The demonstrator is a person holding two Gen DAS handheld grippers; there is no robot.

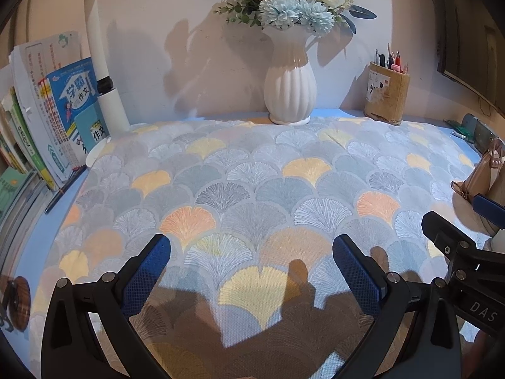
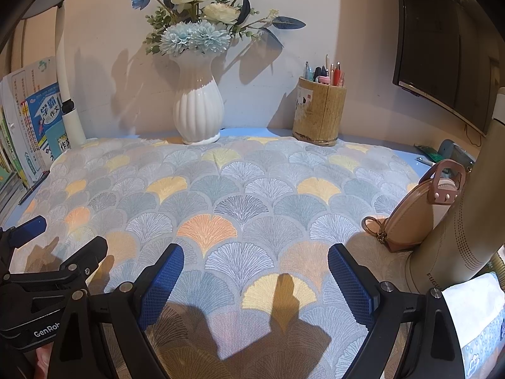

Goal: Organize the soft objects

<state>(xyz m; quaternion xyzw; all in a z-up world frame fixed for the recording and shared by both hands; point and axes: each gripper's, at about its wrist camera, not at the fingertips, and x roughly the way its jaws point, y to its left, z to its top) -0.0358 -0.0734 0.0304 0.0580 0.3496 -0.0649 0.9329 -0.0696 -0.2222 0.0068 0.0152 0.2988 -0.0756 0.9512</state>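
Observation:
A large soft cloth (image 1: 246, 189) printed with grey, blue, yellow and orange fan leaves lies spread flat over the blue desk and fills most of both views (image 2: 240, 202). My left gripper (image 1: 252, 251) hovers over its near edge, open, nothing between the blue pads. My right gripper (image 2: 255, 260) hovers beside it to the right, also open and empty. Each gripper shows at the edge of the other's view: the right one (image 1: 454, 230) and the left one (image 2: 60, 240).
At the back wall stand a white ribbed vase (image 1: 290, 85) of blue and white flowers and a bamboo pen holder (image 2: 318, 113). Books (image 1: 53, 120) and a white lamp post (image 1: 105, 72) stand left. On the right are a tan purse (image 2: 419, 208), a beige appliance (image 2: 460, 221) and a tissue pack (image 2: 479, 325).

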